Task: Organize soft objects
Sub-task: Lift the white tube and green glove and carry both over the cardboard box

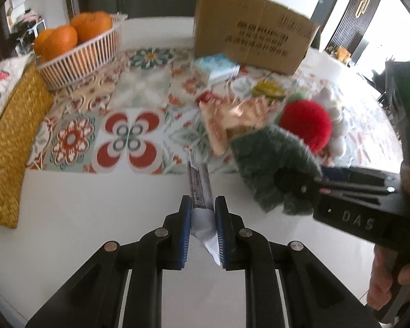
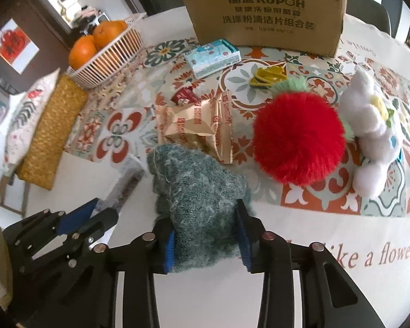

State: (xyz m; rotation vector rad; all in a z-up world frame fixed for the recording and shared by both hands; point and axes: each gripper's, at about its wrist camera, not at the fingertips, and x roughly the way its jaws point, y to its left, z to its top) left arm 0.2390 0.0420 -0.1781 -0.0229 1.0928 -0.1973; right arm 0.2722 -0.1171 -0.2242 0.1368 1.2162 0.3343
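Claws both loaded. Right claw (image 2: 206,236) pinches a green knit cloth (image 2: 196,191), bunched between its fingers above the desk (image 2: 314,287). Left claw (image 1: 202,228) clamps a dark-and-white wrapped packet (image 1: 201,191). Ahead of right claw: red plush strawberry (image 2: 298,136), white plush toy (image 2: 369,136) touching its right side; cardboard box (image 2: 262,11) beyond.

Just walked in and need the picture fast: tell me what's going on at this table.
A person works two handheld grippers over a cluttered table. The right gripper has its jaws shut on a fuzzy teal knit piece; the left gripper pinches a slim dark-and-white packet. The red plush ball, white plush toy and snack bags lie on the patterned mat, before the cardboard box.
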